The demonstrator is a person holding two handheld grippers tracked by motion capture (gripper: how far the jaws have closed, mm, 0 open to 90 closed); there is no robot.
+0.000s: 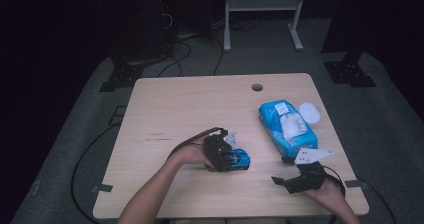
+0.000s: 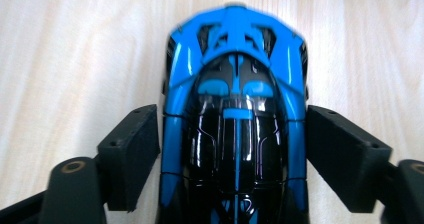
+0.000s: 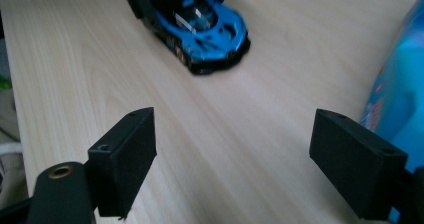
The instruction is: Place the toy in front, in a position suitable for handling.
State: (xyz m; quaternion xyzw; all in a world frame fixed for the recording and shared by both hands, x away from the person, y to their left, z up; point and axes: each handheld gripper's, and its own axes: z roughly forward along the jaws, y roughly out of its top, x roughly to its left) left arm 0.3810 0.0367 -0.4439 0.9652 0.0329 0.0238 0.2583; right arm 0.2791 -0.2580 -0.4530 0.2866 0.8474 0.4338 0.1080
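Observation:
A blue and black toy car (image 1: 241, 159) (image 2: 235, 104) stands on its wheels on the wooden table (image 1: 175, 104), a little right of the middle near the front. My left gripper (image 1: 232, 160) (image 2: 232, 149) reaches over it from the left. Its jaws flank the car's sides with the pads (image 2: 132, 154) close alongside, and I see no squeeze on the body. My right gripper (image 1: 280, 170) (image 3: 232, 154) lies low over the table at the front right, open and empty. It points toward the car (image 3: 200, 29), well short of it.
A blue pack of wet wipes (image 1: 287, 126) (image 3: 400, 99) lies right of the car, just beyond my right gripper, with a white round lid (image 1: 310, 111) beside it. A cable hole (image 1: 257, 87) sits near the table's far edge. Dark floor, cables and a white frame lie beyond.

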